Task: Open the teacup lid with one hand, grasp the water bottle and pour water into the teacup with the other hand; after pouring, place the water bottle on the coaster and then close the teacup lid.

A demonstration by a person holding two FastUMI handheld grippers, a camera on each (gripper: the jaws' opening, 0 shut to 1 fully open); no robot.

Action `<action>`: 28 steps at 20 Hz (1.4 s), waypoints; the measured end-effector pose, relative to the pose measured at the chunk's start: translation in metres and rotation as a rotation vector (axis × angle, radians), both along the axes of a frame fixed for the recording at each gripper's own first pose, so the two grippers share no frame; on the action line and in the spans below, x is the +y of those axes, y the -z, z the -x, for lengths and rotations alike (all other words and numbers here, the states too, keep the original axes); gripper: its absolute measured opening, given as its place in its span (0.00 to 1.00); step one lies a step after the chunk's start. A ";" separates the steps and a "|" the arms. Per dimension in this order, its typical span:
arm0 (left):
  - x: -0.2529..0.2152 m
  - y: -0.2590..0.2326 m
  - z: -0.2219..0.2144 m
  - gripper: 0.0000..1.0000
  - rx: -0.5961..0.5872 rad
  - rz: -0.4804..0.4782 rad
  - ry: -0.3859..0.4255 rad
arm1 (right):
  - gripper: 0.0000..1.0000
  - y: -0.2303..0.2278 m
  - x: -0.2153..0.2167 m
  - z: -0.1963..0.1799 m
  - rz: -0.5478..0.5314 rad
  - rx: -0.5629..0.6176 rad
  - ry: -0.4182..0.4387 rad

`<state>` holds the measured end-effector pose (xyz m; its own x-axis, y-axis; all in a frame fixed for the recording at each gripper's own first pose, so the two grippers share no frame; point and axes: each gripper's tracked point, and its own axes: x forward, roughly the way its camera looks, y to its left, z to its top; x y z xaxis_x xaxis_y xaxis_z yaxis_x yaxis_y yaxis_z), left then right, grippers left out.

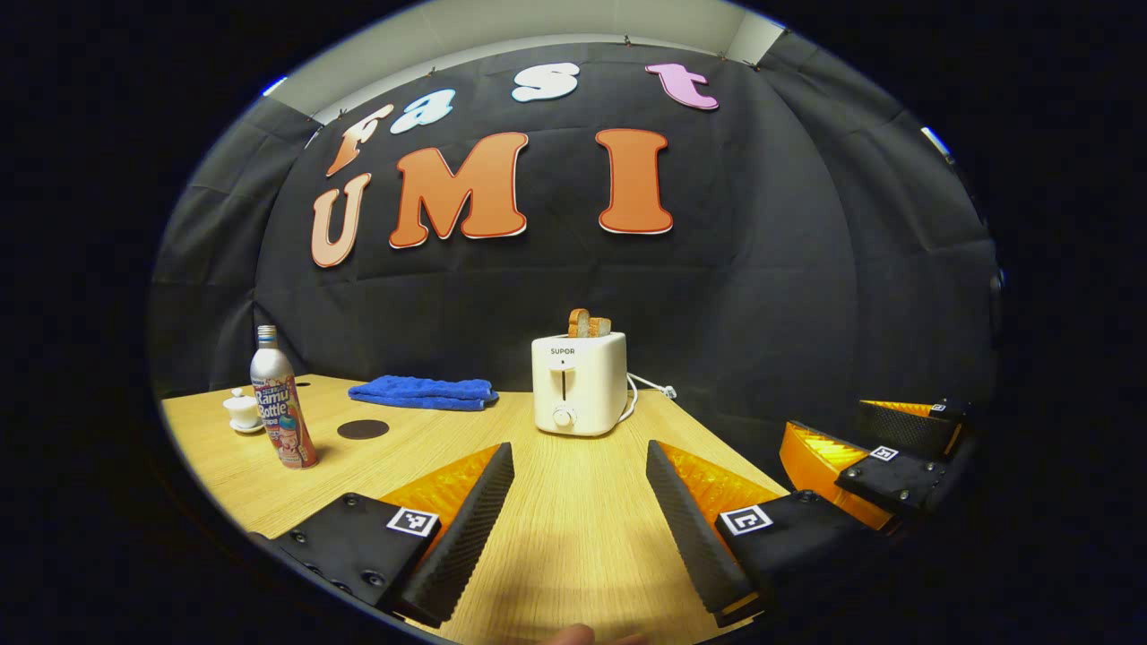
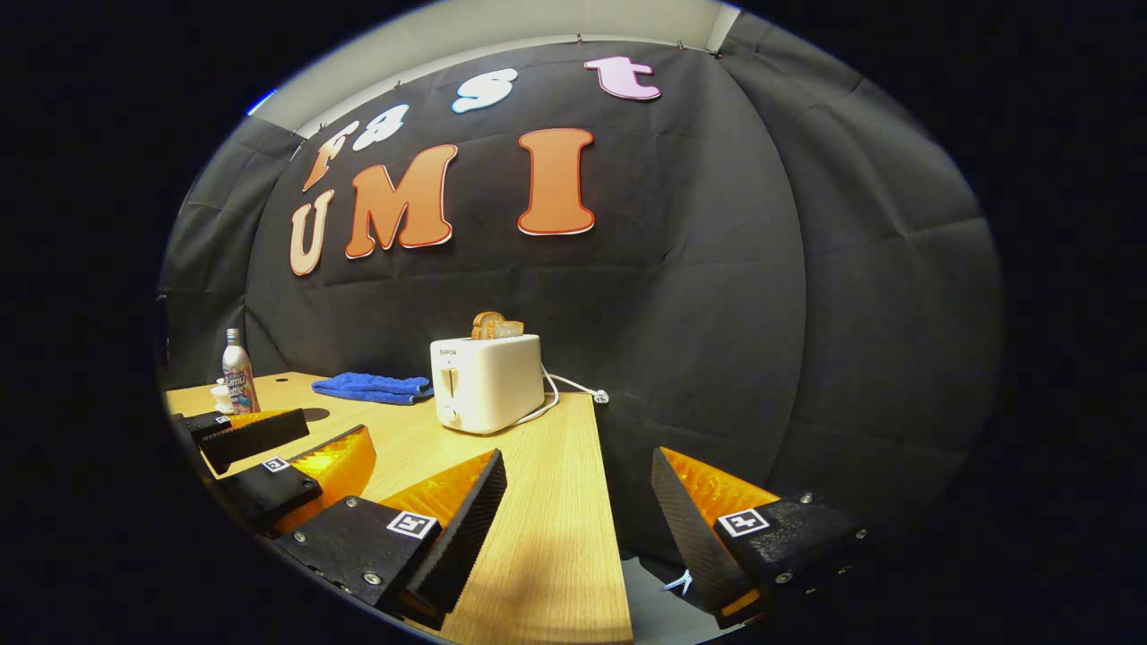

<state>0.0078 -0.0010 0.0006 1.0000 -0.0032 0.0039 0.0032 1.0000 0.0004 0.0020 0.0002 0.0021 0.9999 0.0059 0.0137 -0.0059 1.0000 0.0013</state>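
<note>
In the left gripper view, the left tool [image 1: 581,502] hangs low over the pale wood-grain tabletop [image 1: 573,537], its ribbed black pads on translucent orange wedges spread wide with nothing between them. Far left stand the slim metallic water bottle [image 1: 280,401] with its printed label, the small white lidded teacup [image 1: 242,410] just behind it, and the flat dark round coaster [image 1: 363,429] near the bottle. A folded blue towel [image 1: 423,392] and a boxy cream toaster [image 1: 579,382] holding toast sit farther back. In the right gripper view, the right tool [image 2: 578,502] is likewise parted and empty at the tabletop's right edge, bottle and teacup well apart at far left.
</note>
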 end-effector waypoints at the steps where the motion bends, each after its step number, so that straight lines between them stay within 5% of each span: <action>1: 0.001 0.001 -0.008 0.98 0.009 0.003 0.001 | 0.98 0.001 0.000 -0.008 -0.016 0.005 -0.001; 4: 0.020 -0.023 -0.049 0.99 -0.074 0.047 -0.044 | 0.98 -0.020 -0.018 -0.053 -0.073 -0.051 0.038; 7: 0.064 -0.063 -0.082 1.00 -0.182 0.074 -0.088 | 0.98 -0.065 -0.062 -0.069 -0.013 -0.175 0.231; 11: 0.129 -0.119 -0.072 0.93 -0.260 0.160 0.046 | 1.00 -0.124 -0.045 -0.012 0.026 -0.191 0.339; 12: 0.157 -0.135 -0.065 1.00 -0.286 0.149 0.039 | 0.96 -0.134 -0.025 0.003 0.026 -0.182 0.333; 16: 0.247 -0.179 -0.026 0.96 -0.383 0.104 0.029 | 0.96 -0.165 0.054 0.047 0.127 -0.242 0.386; 19: 0.313 -0.192 -0.007 0.96 -0.406 0.089 0.033 | 0.96 -0.174 0.142 0.065 0.160 -0.269 0.323; 20: 0.339 -0.190 -0.005 0.95 -0.393 0.084 0.018 | 0.90 -0.174 0.167 0.065 0.136 -0.269 0.295; 22: 0.396 -0.182 -0.009 0.95 -0.359 0.063 -0.049 | 0.94 -0.166 0.213 0.059 0.111 -0.253 0.232; 28: 0.509 -0.157 -0.023 0.95 -0.229 0.018 -0.112 | 0.94 -0.159 0.313 0.036 0.190 -0.231 0.111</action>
<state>0.0303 0.5081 0.1575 0.9671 0.1100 0.2295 -0.1061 0.9939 -0.0293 -0.0338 0.3133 0.1612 0.9651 -0.0785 0.2497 0.1245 0.9769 -0.1739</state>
